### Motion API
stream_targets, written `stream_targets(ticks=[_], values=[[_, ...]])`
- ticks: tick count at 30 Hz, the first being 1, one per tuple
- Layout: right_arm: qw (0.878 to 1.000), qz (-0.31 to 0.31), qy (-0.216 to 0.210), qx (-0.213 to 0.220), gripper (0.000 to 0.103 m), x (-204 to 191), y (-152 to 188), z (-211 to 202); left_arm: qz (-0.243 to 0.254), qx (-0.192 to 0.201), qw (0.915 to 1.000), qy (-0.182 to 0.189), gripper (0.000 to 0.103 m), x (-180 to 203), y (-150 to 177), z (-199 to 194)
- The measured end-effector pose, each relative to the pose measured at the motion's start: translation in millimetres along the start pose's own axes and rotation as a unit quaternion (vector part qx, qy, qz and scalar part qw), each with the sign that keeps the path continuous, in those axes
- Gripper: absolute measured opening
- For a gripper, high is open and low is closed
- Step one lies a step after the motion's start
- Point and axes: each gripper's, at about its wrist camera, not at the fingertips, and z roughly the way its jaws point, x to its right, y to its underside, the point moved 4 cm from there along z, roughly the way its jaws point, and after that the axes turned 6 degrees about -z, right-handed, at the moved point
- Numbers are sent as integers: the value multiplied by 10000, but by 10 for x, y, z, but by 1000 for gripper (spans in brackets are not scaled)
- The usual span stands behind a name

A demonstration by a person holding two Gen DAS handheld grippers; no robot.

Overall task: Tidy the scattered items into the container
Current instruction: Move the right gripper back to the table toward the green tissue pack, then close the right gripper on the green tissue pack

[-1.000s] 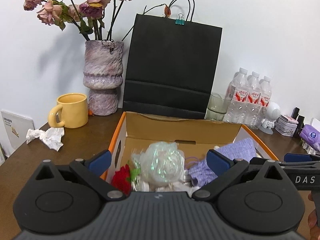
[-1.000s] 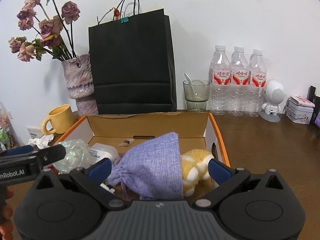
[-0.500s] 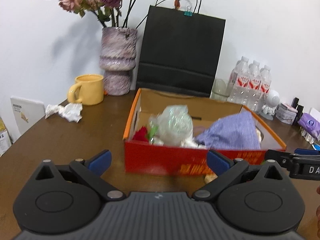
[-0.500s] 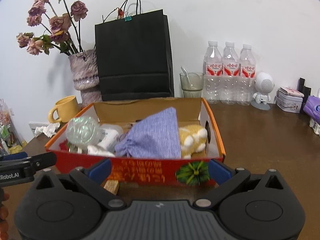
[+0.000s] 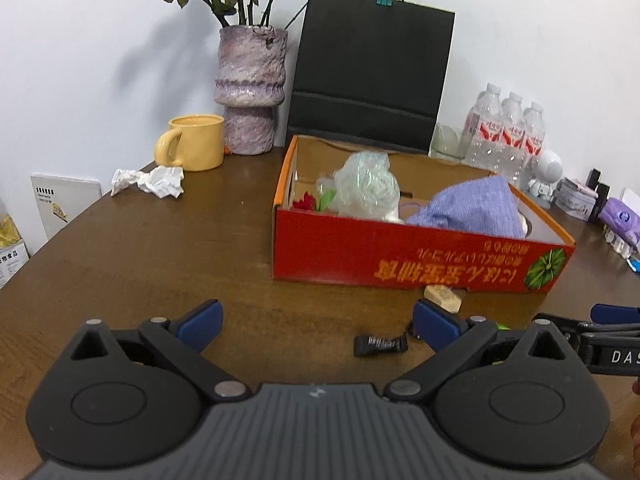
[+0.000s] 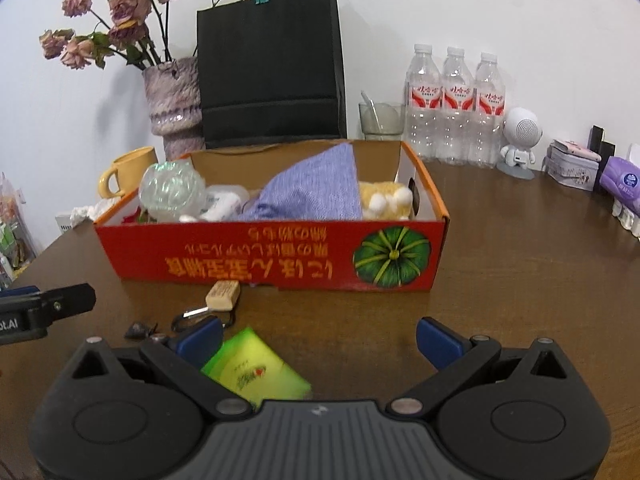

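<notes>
Left gripper (image 5: 316,322): jaws spread wide, nothing between them, held above the bare wooden table (image 5: 160,248).
Right gripper (image 6: 318,338): jaws equally wide apart and empty, low over the table, beside the left one.
Container: a red cardboard box (image 5: 420,258) with upside-down orange lettering and a green pumpkin picture, ahead of both grippers, open top.
Inside the box: a purple cloth pouch (image 6: 316,192) in the middle, an iridescent plastic ball (image 6: 172,192) toward the left gripper's side, a yellow-and-white plush toy (image 6: 386,200) toward the right end, something red (image 5: 304,203) tucked in the near left corner.
Still on the table: a green packet (image 6: 256,368) just inside the right gripper's left finger, partly under the tool; a small wooden block (image 6: 223,295) touching or nearly touching the box's front wall; a small black tube (image 5: 380,345) in front of the left gripper, toward its right finger; a metal clip or ring (image 6: 196,316) near the block, too small to make out.
Far left of the grippers: crumpled tissue (image 5: 148,181), a yellow mug (image 5: 194,148).
Behind the box: a vase of dried roses (image 5: 250,88), a black paper bag (image 5: 372,68), three water bottles (image 6: 456,108).
</notes>
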Motion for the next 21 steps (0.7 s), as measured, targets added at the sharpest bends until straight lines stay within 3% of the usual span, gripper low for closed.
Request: stream_targets(ticks=[21], values=[[9995,-123,-146,-255,103,-163,248,20,147,-377,9992,-25,103,-42,289,74]])
